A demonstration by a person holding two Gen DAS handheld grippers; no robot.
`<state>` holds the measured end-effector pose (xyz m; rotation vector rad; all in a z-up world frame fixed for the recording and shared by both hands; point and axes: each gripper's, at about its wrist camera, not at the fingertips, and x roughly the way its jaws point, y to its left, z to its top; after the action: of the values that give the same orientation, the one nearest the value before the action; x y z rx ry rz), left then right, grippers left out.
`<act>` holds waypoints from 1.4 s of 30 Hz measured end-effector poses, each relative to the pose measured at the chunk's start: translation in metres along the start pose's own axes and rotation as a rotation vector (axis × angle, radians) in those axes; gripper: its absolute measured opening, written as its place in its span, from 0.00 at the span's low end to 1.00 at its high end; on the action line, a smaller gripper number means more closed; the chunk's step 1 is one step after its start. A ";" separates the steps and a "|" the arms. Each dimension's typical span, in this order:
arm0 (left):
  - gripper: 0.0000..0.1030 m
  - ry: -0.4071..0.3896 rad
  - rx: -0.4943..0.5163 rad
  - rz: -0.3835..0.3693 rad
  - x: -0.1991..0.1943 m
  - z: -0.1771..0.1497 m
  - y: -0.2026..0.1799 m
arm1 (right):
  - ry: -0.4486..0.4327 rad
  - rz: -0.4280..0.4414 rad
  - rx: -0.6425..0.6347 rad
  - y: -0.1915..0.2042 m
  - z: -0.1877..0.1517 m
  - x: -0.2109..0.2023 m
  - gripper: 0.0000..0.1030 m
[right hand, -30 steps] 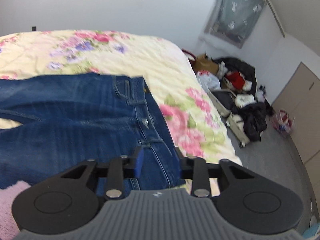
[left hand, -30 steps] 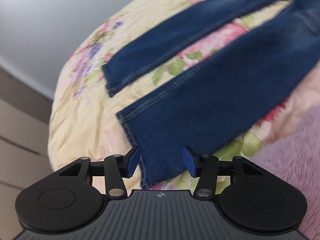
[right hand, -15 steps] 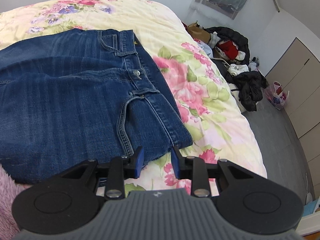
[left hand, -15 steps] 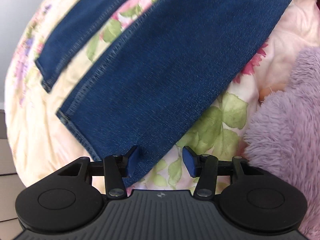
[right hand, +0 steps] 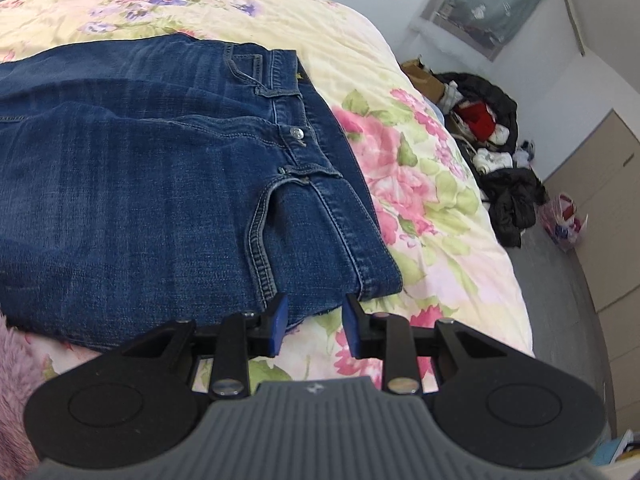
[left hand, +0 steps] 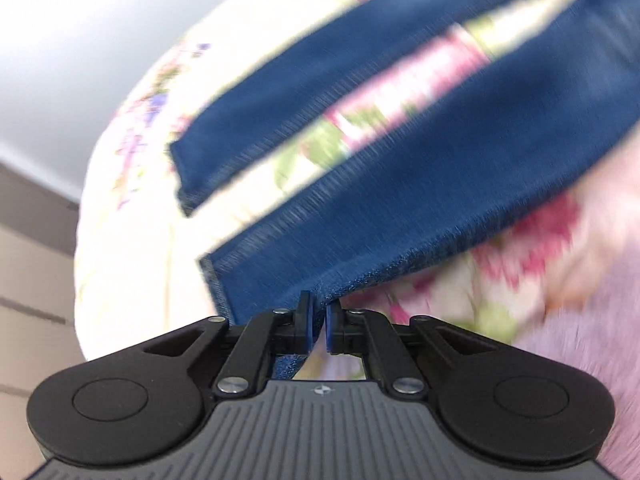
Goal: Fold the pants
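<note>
A big bed with a flowery quilt fills both views, and a pair of dark blue jeans lies flat on it. The jeans stretch long across the bed: the waist end with its button sits near the right claw, and the two legs run off toward the left claw, with a strip of quilt showing between them. The left claw is pinched almost all the way closed, and the edge of the near pant leg is caught between its blue pads, close to the hem. The cloth puckers up a little where it goes into the pads. The right claw is partly open and holds nothing. The bottom corner of the waistband sits just past its tips, in the gap between the two blue fingers, but the pads do not press on it. A fuzzy pink blanket lies beside the jeans. Only the left view shows the leg ends and hems, and it is blurry. Only the right view shows the waist, the pocket, a pile of clothes on the floor and a wooden cupboard by the wall.
</note>
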<state>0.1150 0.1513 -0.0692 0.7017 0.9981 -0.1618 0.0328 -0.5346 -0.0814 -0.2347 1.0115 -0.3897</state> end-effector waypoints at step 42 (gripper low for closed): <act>0.03 0.005 -0.461 0.061 0.000 0.083 0.042 | -0.289 -0.036 -0.850 0.077 -0.092 0.009 0.26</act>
<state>0.1922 0.1338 -0.0208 0.3096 0.9715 0.1226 -0.0264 -0.4690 -0.1639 -1.0444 0.8371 0.0678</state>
